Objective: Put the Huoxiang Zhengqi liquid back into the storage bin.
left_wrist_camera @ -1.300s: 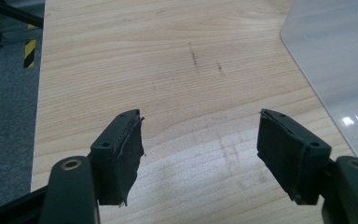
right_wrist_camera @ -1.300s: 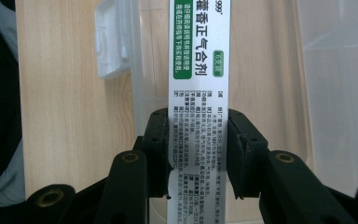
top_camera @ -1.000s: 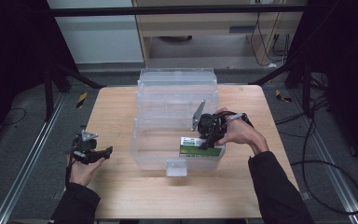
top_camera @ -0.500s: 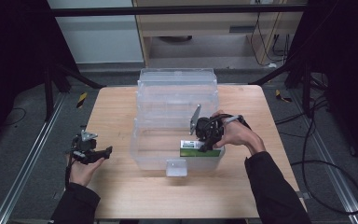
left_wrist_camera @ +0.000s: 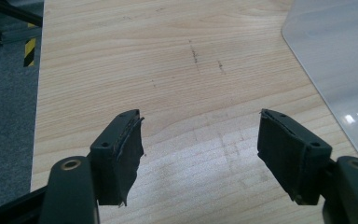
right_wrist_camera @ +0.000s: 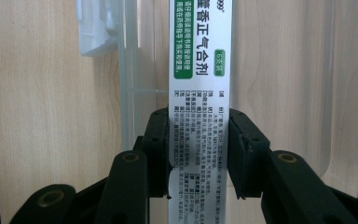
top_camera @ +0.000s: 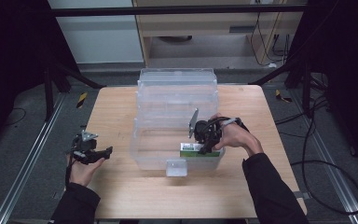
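Observation:
A white and green medicine box (top_camera: 192, 150) (right_wrist_camera: 199, 70) lies low in the front right of the clear plastic bin (top_camera: 177, 77). My right gripper (top_camera: 205, 147) (right_wrist_camera: 198, 116) reaches down into the bin and is shut on the box, its pads pressed against the two long sides. Through the bin's clear wall (right_wrist_camera: 128, 70) the wooden table shows. Left of the bin, my left gripper (top_camera: 106, 151) (left_wrist_camera: 200, 121) is held over bare wood with its jaws open and nothing between them.
The bin has a stepped clear lid standing open at the back (top_camera: 177, 93) and a white latch (top_camera: 176, 167) (right_wrist_camera: 93, 28) on its front wall. A corner of the bin (left_wrist_camera: 335, 60) lies right of the left gripper. The wooden table (top_camera: 121, 112) drops off to dark floor.
The right hand has shifted slightly left and down inside the bin with the box still gripped. The left hand has stayed put.

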Available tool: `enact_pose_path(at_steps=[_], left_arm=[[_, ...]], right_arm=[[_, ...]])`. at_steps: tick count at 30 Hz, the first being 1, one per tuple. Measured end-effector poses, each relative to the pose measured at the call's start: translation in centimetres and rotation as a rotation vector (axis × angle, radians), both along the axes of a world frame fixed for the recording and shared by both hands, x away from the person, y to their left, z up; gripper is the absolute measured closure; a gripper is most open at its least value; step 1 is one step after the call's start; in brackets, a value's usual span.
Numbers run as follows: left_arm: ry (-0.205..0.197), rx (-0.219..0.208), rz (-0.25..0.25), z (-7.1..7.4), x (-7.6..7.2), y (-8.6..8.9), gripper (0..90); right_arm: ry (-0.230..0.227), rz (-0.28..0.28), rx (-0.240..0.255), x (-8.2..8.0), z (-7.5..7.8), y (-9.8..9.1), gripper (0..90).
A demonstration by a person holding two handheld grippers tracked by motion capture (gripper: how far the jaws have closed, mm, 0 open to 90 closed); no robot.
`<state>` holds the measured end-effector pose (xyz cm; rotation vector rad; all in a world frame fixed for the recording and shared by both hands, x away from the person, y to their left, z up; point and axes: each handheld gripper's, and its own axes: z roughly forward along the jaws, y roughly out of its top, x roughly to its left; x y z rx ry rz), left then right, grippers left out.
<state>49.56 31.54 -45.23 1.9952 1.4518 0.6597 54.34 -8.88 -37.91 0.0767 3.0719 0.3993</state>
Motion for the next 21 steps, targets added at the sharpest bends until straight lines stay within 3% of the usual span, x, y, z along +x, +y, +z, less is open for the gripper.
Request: enact_pose_path(at_steps=[13,21], left_arm=[[0.002,0.000,0.001,-0.04,0.01,0.02,30.1],[-0.002,-0.001,0.001,0.02,-0.01,0.03,30.1]], right_arm=[[0.001,0.003,-0.026,0.11,-0.92,0.30,62.9],[-0.002,-0.027,-0.012,0.00,-0.53,0.09,62.5]])
